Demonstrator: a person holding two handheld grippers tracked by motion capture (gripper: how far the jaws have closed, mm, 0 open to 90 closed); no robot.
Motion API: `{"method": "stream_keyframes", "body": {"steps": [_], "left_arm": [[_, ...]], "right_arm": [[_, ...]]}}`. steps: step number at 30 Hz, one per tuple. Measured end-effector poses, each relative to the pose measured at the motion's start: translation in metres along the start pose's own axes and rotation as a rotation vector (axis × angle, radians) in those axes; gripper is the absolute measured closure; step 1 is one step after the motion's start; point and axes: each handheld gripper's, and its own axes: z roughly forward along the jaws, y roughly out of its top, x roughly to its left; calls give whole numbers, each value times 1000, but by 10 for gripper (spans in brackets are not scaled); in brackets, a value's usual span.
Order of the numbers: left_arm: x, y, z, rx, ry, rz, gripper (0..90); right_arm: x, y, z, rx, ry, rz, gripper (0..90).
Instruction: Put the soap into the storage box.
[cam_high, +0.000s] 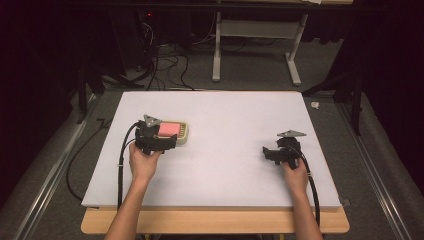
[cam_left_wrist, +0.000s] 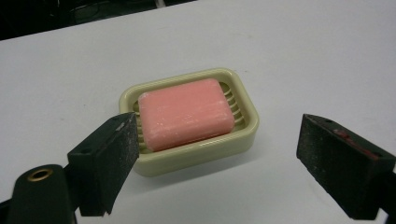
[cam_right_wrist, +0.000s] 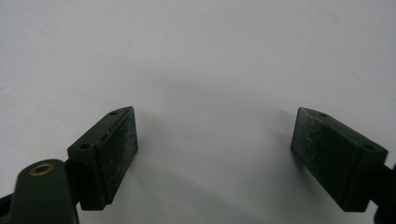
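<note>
Left gripper view: left claw (cam_left_wrist: 215, 144) jaw hides soap dish (cam_left_wrist: 243, 135) corner.

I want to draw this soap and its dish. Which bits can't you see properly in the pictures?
- Soap dish, high view: its near-left part is hidden behind the left gripper.
- Soap, left gripper view: its underside rests on the dish ribs, out of sight.
- Soap dish, left gripper view: one near corner sits behind the left jaw.
- Right gripper, high view: too small and dark to make out its jaws.

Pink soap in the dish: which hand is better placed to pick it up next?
Left. Its tongs stand open right before the pink soap in its dish; the right tongs face bare table, far off.
</note>
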Motion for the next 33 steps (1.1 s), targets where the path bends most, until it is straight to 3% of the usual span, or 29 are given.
{"method": "stream_keyframes", "body": {"steps": [12, 33], "left_arm": [[-6, -5, -12, -23, -25, 4, 135], [-19, -11, -20, -24, -67, 24, 133]], "right_arm": [[0, 0, 0, 0, 0, 1, 155], [0, 0, 0, -1, -1, -2, 155]]}}
